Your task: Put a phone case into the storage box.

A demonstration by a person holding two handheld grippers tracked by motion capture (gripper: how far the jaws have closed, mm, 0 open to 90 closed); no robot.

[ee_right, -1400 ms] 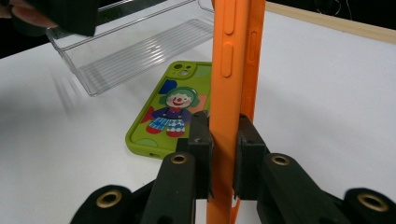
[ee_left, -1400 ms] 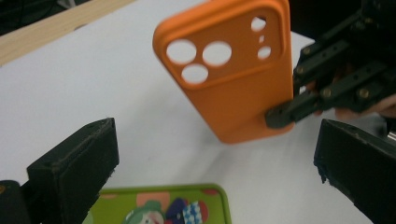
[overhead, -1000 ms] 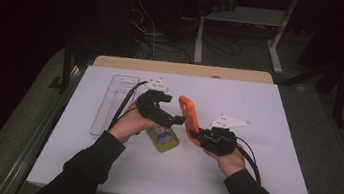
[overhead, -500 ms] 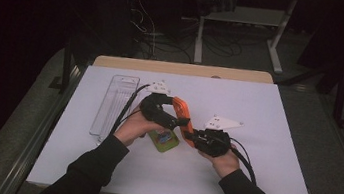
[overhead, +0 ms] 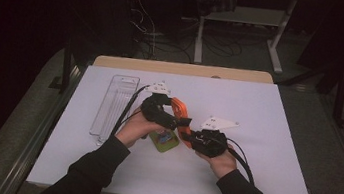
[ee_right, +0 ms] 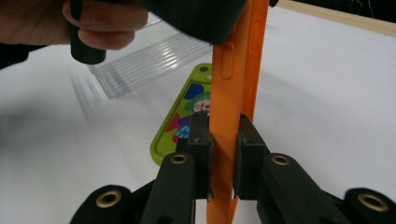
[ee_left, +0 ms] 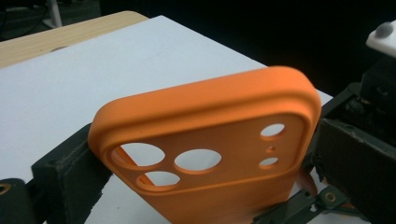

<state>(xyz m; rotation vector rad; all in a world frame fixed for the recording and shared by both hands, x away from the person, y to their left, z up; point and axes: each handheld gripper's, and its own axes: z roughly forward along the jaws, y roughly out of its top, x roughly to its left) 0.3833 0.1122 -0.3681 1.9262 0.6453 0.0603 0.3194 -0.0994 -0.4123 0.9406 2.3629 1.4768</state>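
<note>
An orange phone case (overhead: 178, 109) is held up above the white table between both hands. In the left gripper view its camera-hole end (ee_left: 219, 126) spans the gap of my left gripper (ee_left: 201, 163), whose two jaws press on its side edges. My right gripper (ee_right: 224, 135) is shut on the case's thin wall (ee_right: 233, 60), which stands on edge between the pads. In the high view my left gripper (overhead: 169, 122) and right gripper (overhead: 188, 132) meet at the case. A green phone cover with a clown picture (overhead: 164, 140) lies flat on the table under them.
A clear ribbed plastic tray (overhead: 114, 102) lies at the left of the white table top (overhead: 265, 139). A wooden strip (overhead: 183, 69) runs along the far edge. Cables trail from both grippers. Dark floor with stands lies beyond.
My left gripper has moved right, onto the orange case that the right gripper was holding up, and the two hands have drawn closer together. The green cover has not moved.
</note>
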